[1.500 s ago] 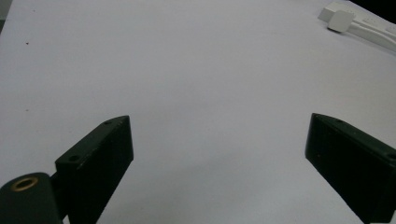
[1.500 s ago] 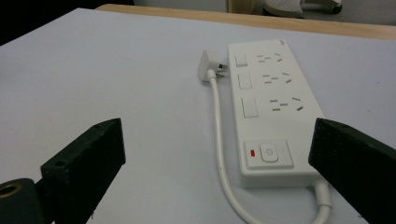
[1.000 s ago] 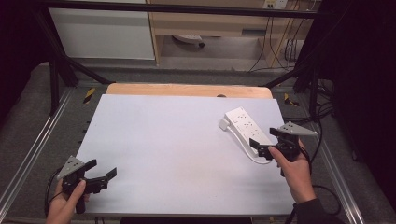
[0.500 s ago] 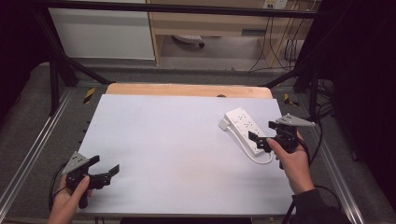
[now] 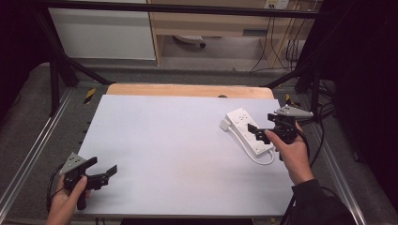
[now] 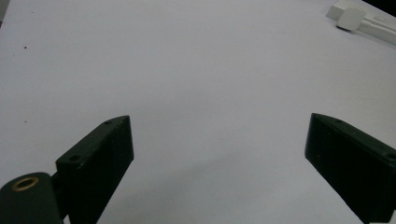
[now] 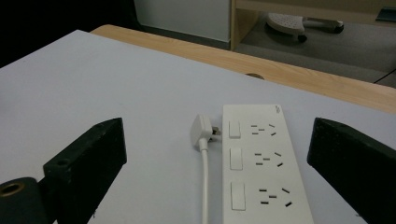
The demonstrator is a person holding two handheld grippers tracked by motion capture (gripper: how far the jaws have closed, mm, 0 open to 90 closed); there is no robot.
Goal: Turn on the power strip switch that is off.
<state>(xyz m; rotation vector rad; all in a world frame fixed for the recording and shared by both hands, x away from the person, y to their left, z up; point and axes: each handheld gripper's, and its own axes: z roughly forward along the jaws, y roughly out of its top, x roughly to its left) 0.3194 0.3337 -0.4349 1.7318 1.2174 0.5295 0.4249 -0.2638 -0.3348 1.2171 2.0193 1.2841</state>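
Observation:
A white power strip lies at the right of the white table, with its white cable looping at the near end. My right gripper hovers over the strip's near half, jaws open with nothing between them. In the right gripper view the strip, with three switches and sockets, lies ahead of my right gripper. Its plug rests unplugged on the table beside it. My left gripper stands open at the front left corner. In the left gripper view my left gripper faces bare table, with the strip far off.
A wooden strip borders the table's far edge. Metal frame rails run along both sides. Behind the table are a cabinet, a shelf unit and hanging cables.
My right gripper has moved away from the person, up along the power strip. The left gripper has barely shifted at the front left corner.

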